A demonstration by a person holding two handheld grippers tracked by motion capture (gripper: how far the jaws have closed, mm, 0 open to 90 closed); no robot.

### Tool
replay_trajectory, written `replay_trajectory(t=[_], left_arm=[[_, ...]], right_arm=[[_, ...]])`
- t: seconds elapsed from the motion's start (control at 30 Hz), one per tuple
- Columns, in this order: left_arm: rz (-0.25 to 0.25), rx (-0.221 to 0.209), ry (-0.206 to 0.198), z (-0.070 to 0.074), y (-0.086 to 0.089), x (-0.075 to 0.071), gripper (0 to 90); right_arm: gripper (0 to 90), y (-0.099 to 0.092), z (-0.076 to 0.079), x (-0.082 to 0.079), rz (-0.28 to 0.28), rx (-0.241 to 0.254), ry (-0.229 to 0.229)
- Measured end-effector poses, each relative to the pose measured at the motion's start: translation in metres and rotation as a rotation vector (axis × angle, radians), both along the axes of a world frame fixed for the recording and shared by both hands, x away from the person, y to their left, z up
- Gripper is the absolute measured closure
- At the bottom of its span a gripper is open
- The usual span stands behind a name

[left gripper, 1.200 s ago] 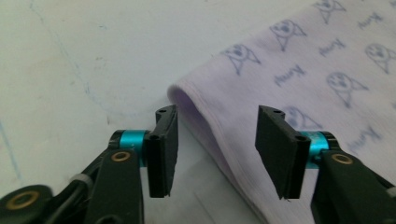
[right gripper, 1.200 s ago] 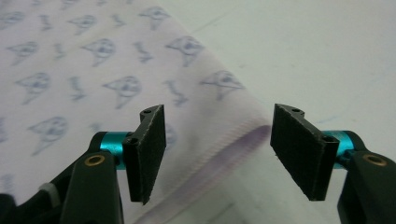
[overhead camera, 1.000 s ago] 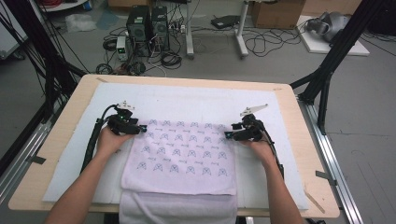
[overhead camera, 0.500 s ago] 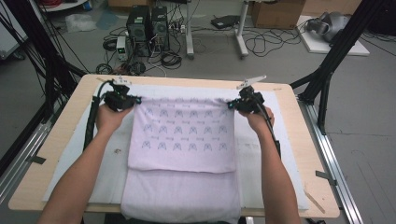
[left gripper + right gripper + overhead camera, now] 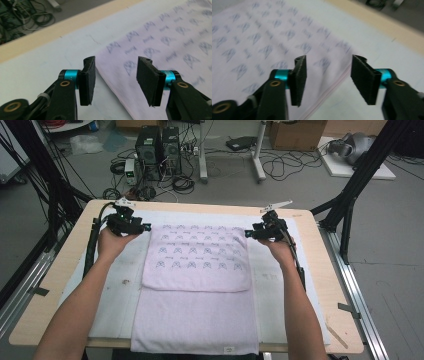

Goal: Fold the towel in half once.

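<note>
A pale pink towel (image 5: 197, 255) lies on the white mat, folded once. Its upper layer shows a blue printed pattern, and a plain layer (image 5: 195, 325) reaches the near table edge. My left gripper (image 5: 144, 227) hovers at the fold's far left corner and my right gripper (image 5: 248, 234) at its far right corner. Both have just been opening. In the left gripper view, the left gripper (image 5: 116, 62) stands open with nothing between its pads, above the towel's edge (image 5: 117, 82). The right gripper (image 5: 328, 61) is open and empty too, over the towel's edge (image 5: 332, 80).
A white mat (image 5: 300, 285) covers most of the wooden table (image 5: 65, 285). Black frame posts (image 5: 360, 175) stand at both far corners. Computers and cables (image 5: 160, 150) sit on the floor beyond the far edge.
Both grippers carried the towel's edge from mid-table to the far side, laying the printed layer flat. They were shut half a second ago and now stand open, with the towel released.
</note>
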State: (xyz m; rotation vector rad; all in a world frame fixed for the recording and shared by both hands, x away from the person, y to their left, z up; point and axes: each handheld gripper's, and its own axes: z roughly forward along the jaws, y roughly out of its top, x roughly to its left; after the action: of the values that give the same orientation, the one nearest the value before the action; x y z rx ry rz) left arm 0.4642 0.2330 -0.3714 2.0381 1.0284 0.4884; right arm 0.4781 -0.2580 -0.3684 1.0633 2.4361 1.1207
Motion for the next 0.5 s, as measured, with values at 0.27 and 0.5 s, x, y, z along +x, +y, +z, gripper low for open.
replay_trajectory(t=[0.27,0.5], left_arm=[[-0.165,-0.051,0.0,-0.023,0.003,-0.044,48.3],[-0.273,-0.049,-0.026,-0.033,0.003,-0.091,49.1]], right_arm=[[45.7,0.006,-0.019,-0.045,0.128,0.014,-0.009],[47.7,0.003,-0.033,-0.096,0.191,0.043,-0.045]])
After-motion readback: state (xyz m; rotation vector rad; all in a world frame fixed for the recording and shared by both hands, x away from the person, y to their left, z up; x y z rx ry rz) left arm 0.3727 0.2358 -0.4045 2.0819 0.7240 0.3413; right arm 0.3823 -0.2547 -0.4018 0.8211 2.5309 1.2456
